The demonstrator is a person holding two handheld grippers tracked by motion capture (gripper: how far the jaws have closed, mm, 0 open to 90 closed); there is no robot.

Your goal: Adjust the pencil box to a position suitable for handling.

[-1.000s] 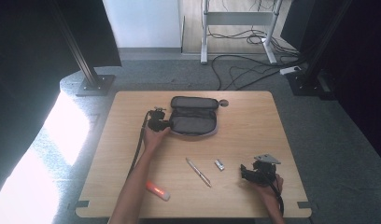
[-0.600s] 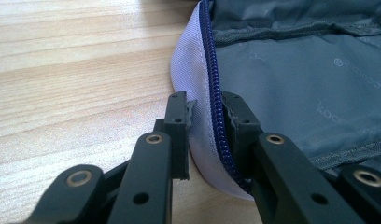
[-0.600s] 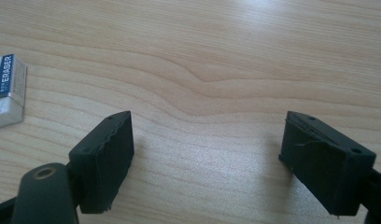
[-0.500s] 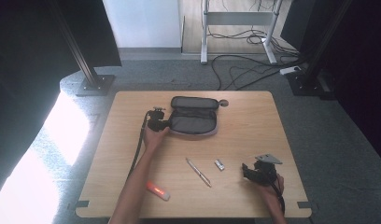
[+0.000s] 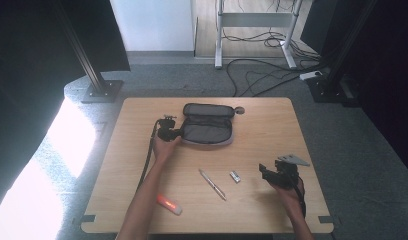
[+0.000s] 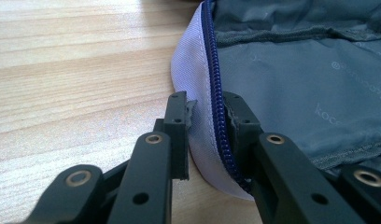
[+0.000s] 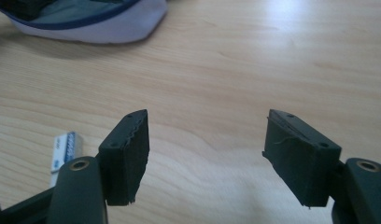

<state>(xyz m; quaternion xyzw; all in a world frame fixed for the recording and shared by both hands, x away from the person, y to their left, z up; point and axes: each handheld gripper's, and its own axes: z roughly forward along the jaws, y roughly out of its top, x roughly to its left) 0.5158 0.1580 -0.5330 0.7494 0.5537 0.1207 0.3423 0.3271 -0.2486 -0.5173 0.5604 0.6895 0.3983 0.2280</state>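
A dark grey pouch (image 5: 208, 125) lies open at the back middle of the table, with a pale lining and a blue zip. My left gripper (image 5: 176, 133) is at its left end. In the left gripper view its jaws have just been closing, and the left gripper (image 6: 207, 105) is now shut on the pouch's zip edge (image 6: 212, 84). My right gripper (image 5: 264, 170) hovers near the front right, open. Its jaws have just been closing a little, and in the right gripper view nothing lies between the jaws of the right gripper (image 7: 205, 135), only bare wood.
A silver pen (image 5: 212, 184) and a small white-and-blue block (image 5: 235, 176) lie left of the right gripper, and the block (image 7: 66, 149) also shows in its own view. An orange-and-white marker (image 5: 169, 203) lies front left. The wooden table (image 5: 272, 120) has dark stands behind.
The right gripper has lifted a little off the table and its jaws stand narrower. The left gripper has stayed at the pouch's edge.
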